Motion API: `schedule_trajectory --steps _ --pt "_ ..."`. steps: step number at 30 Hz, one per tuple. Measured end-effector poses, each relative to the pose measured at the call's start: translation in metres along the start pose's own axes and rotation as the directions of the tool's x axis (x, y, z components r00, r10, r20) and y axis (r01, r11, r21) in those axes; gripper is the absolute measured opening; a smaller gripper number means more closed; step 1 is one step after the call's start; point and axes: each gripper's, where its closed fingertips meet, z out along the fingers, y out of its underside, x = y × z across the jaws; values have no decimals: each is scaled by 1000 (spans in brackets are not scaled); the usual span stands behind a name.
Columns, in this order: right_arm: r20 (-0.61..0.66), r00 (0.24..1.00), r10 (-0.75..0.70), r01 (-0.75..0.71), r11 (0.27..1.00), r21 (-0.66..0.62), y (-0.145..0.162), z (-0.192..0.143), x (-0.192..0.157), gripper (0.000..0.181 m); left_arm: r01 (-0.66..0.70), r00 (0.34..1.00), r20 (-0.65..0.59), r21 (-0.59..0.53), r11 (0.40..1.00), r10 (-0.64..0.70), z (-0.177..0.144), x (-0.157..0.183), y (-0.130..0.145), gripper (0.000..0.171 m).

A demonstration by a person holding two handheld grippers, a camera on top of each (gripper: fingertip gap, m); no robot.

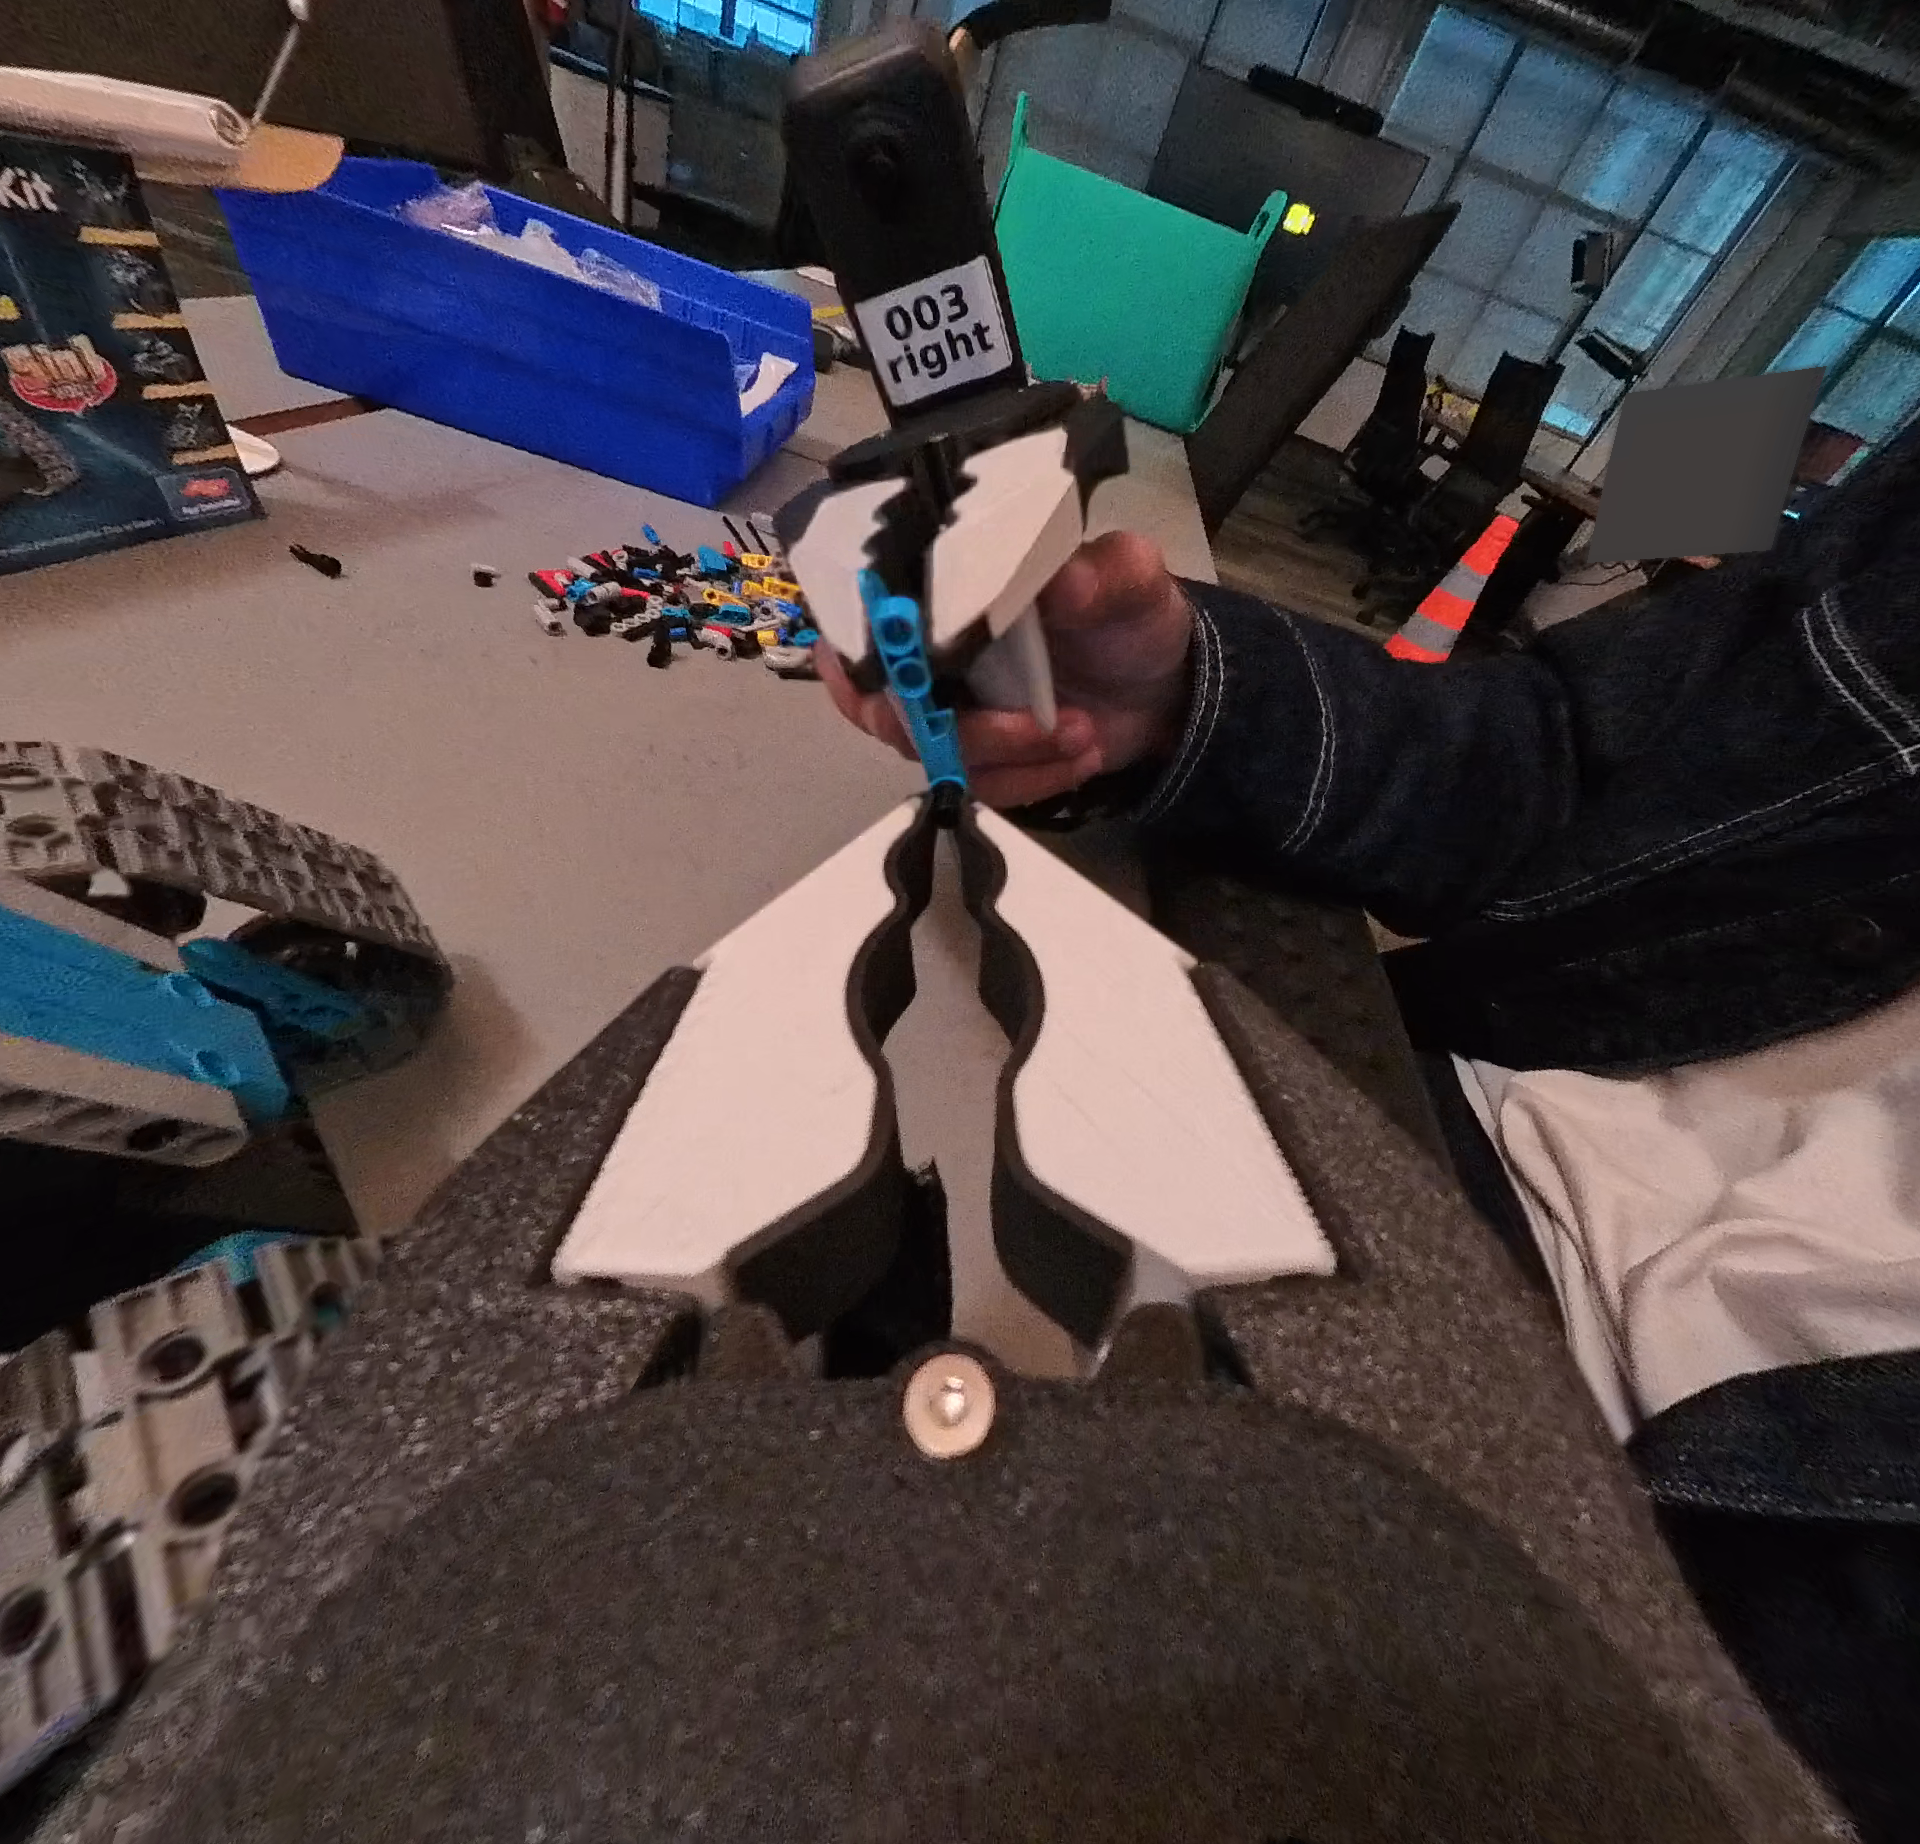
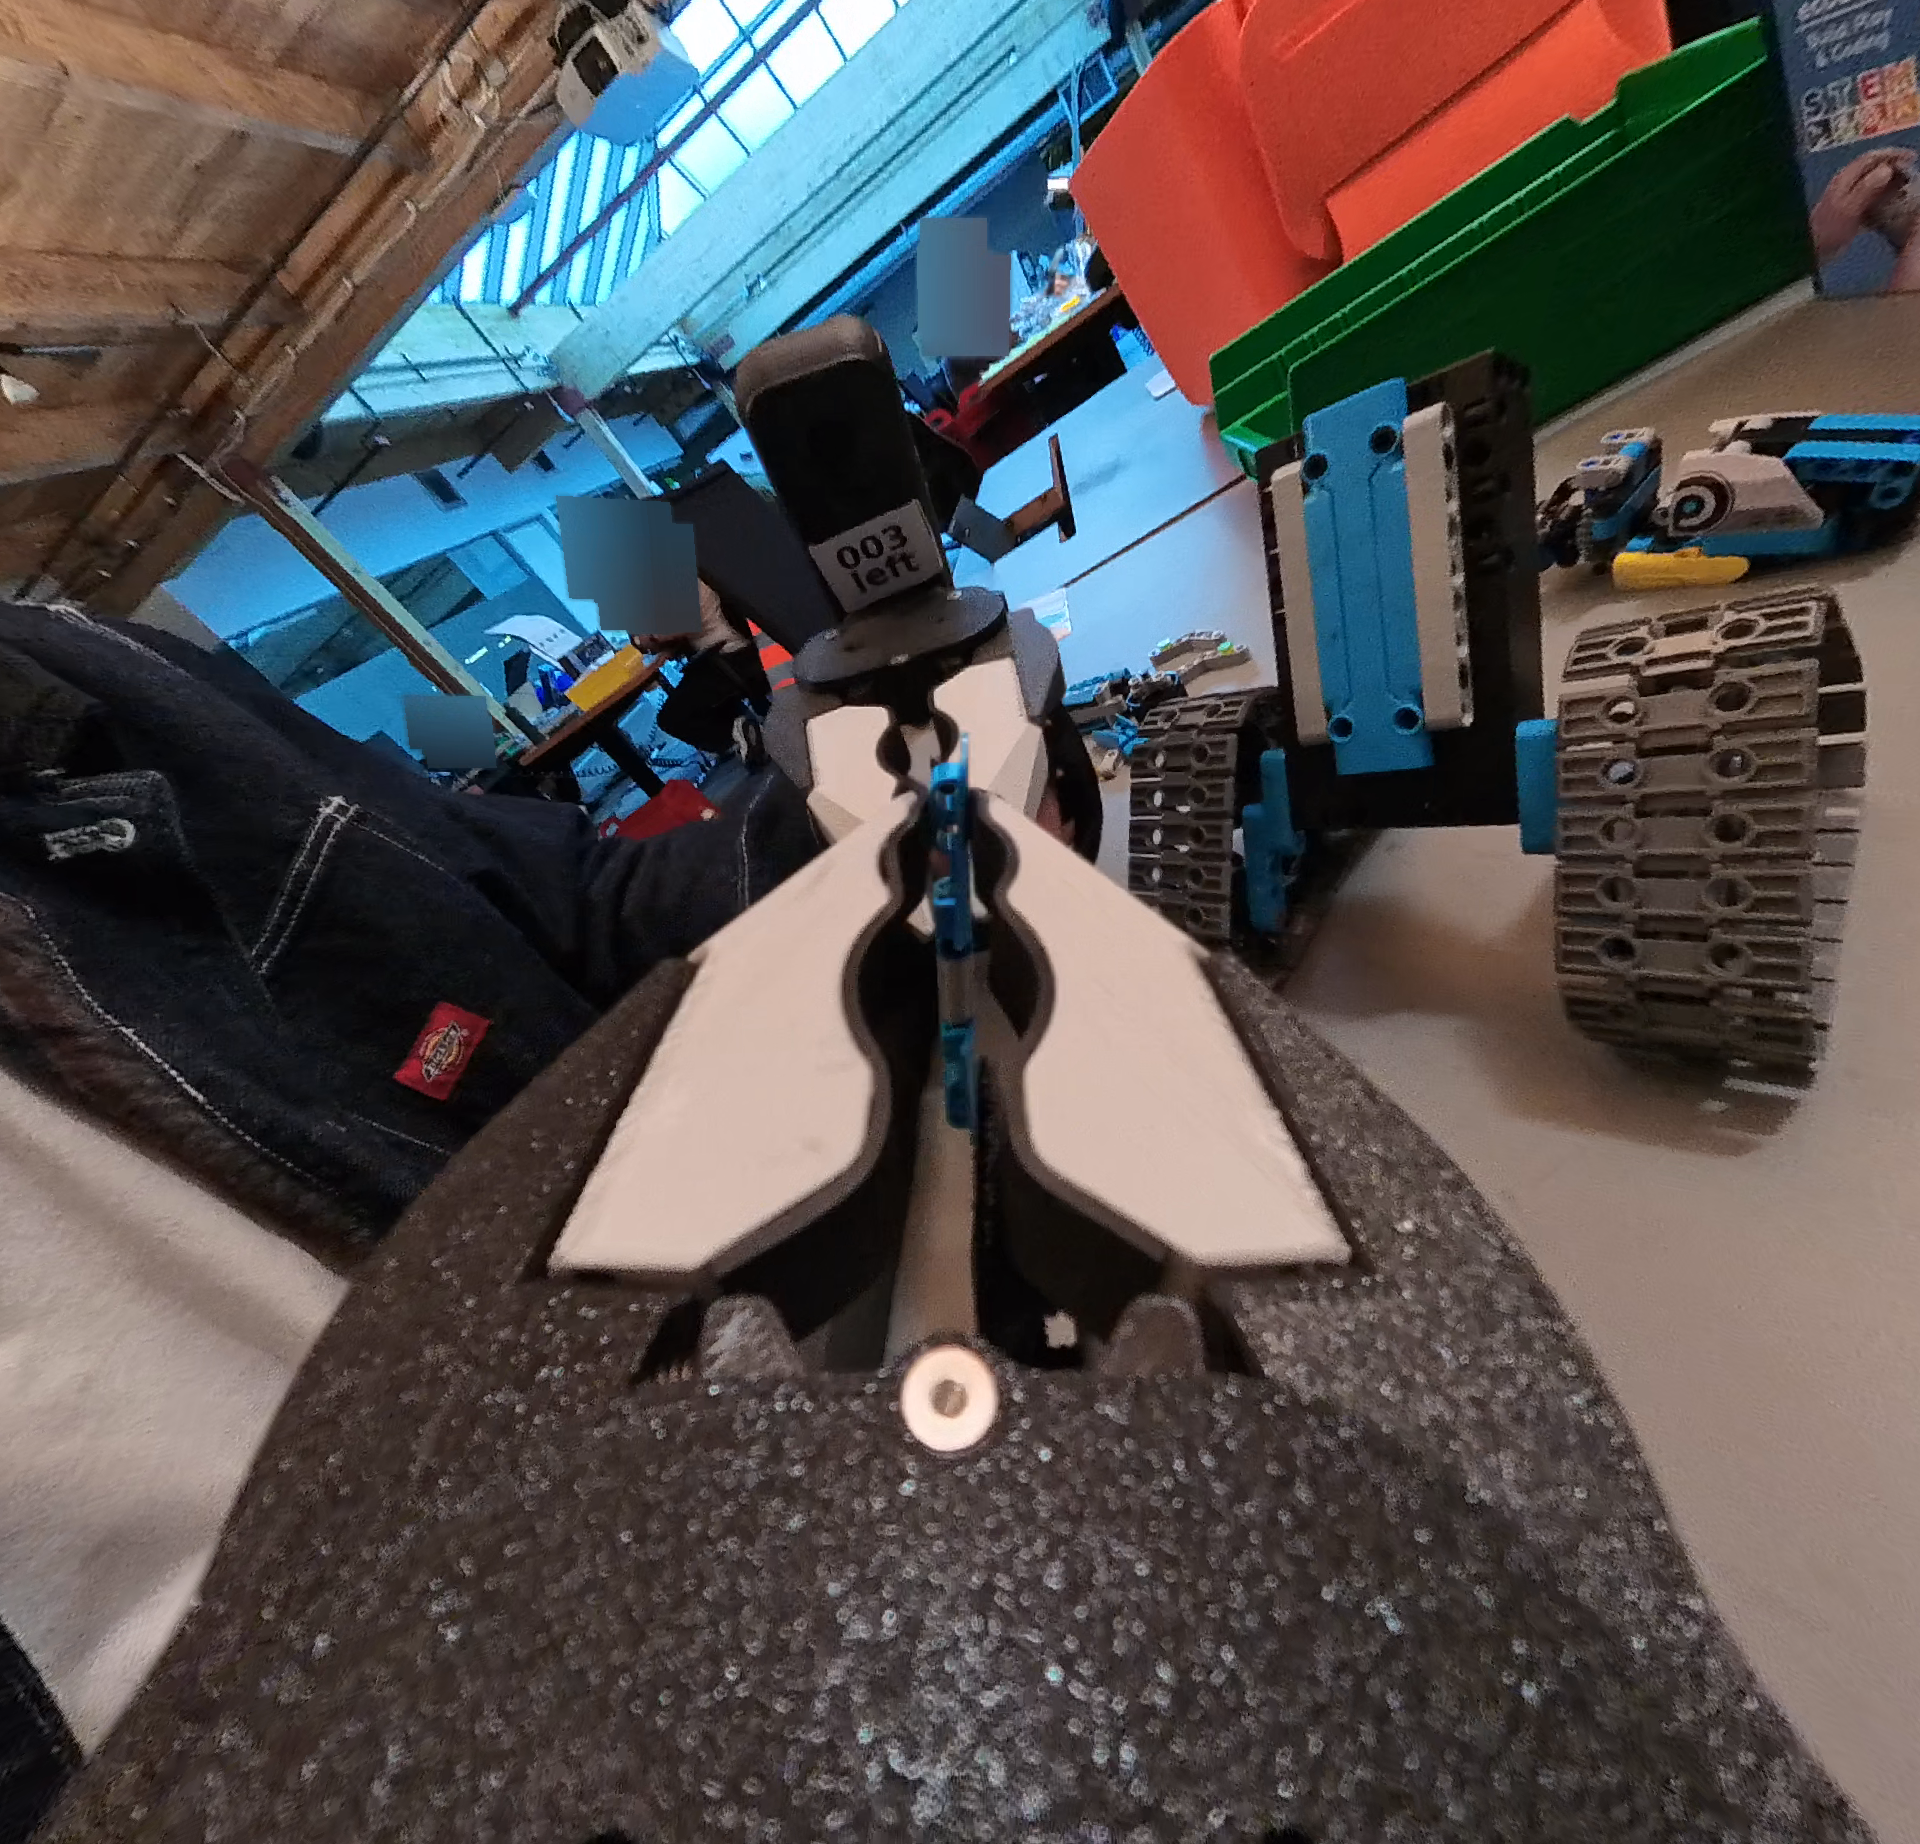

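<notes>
A: Left gripper (image 1: 943, 815): white wedge fingers (image 1: 774, 1088), wavy black inner pads, speckled dark-grey foam-like body, one silver screw (image 1: 948, 1404) at centre.

B: Right gripper (image 2: 951, 807): same build, same silver screw (image 2: 947, 1398). In each view, the other unit shows a black upright handle with a white label.

A: Wearer: dark denim jacket sleeve (image 1: 1455, 755), pale contrast stitching, white shirt (image 1: 1714, 1202) beneath.

B: Small red patch (image 2: 442, 1049) on the jacket.
</notes>
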Motion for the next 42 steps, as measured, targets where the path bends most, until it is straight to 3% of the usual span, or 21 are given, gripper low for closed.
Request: schedule_trajectory --steps 3,5,6,9,13,20,22,24,25,26,28,30,31,33,35,37,40,42 --pt "-27 1000 1 0 1000 24 -4 -3 4 4 44 999 32 10 999 -44 2 -7 0 6" --pt "20 999 32 -33 997 76 -12 -6 -1 4 88 995 37 15 996 -89 4 -10 -1 43" --pt "25 999 40 -42 995 93 -14 -6 -1 4 102 995 16 19 995 -103 7 -8 -1 43" --pt "30 998 49 -53 990 127 -18 -5 -1 5 108 994 -16 53 993 -107 11 0 -8 7" --pt "-13 998 69 -65 975 211 -30 -18 7 4 262 964 -5 169 950 -265 14 -10 -18 5" --pt "25 982 185 -182 914 363 -42 -26 18 2 301 950 1 250 920 -311 9 -18 -29 6" --pt "6 986 168 -157 906 394 -46 -28 19 5 320 945 -13 250 914 -328 8 -20 -28 6" --pt "141 966 217 -247 608 754 -100 -111 31 4 302 950 28 155 941 -309 13 -16 -5 5" --pt "152 953 262 -268 501 823 -107 -154 47 2 318 946 8 180 931 -324 10 -12 -8 5" --pt "74 960 270 -207 507 837 -105 -175 51 3 344 938 -33 228 911 -346 5 -9 -18 5" --pt "-52 978 201 -97 665 741 -101 -171 36 4 333 941 -19 236 913 -338 2 -13 -19 5" --pt "-108 978 178 -42 679 733 -104 -179 37 4 312 950 -39 216 925 -311 8 -6 -18 5" --pt "-71 980 184 -72 669 740 -107 -182 38 5 286 958 -43 205 936 -283 11 -1 -19 5" --pt "-107 974 200 -57 673 737 -106 -183 44 3 196 979 25 159 968 -202 17 1 -13 6" --pt "-181 966 184 -16 743 669 -98 -166 46 3 76 977 199 12 997 -77 24 -15 10 6" --pt "-215 965 152 -1 819 573 -88 -140 45 4 -31 938 331 -208 978 100 31 -30 42 6" --pt "-236 966 103 -5 923 385 -64 -95 43 4 -131 874 379 -417 899 303 38 -39 68 6" --pt "-213 972 95 -29 956 293 -48 -69 40 5 -102 896 353 -429 898 270 42 -35 76 6"
